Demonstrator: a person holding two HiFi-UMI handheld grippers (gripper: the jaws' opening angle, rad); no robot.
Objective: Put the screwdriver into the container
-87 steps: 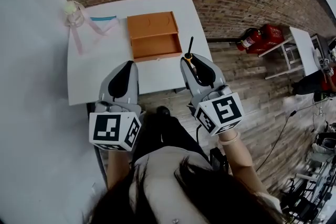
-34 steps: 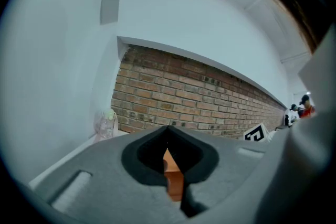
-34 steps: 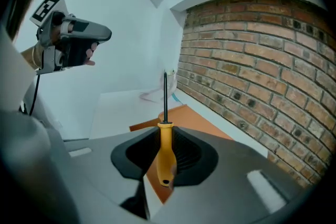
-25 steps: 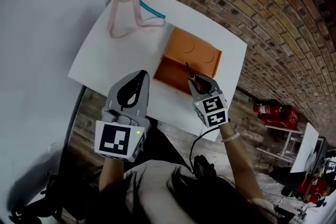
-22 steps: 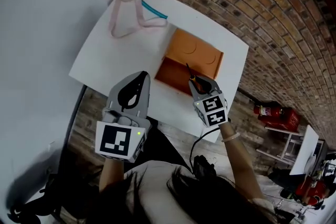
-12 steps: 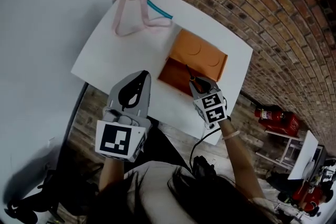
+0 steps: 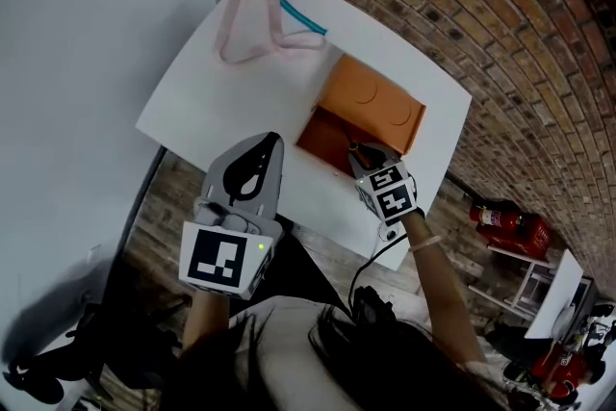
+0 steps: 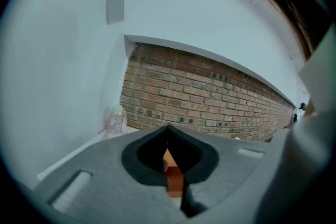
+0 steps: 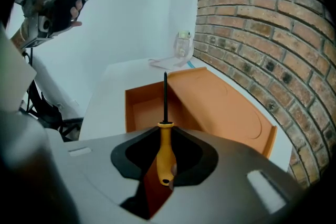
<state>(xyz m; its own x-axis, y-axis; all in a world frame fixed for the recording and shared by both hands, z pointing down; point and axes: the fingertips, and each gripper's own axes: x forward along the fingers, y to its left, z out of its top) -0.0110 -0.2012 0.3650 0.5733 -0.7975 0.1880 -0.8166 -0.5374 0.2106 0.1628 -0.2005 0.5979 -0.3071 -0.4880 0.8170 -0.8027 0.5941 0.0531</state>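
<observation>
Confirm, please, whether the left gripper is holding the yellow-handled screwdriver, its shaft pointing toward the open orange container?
Not quite: the right gripper holds the screwdriver, as the right gripper view shows. Its shaft does point toward the open orange container.

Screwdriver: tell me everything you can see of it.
The screwdriver has a yellow, plastic-looking handle and a thin black shaft. The right gripper is shut on the handle; nothing else visibly touches it. The shaft sticks out beyond the jaws, pointing toward the open compartment of the orange container. Tip shape: too small to tell.
</observation>
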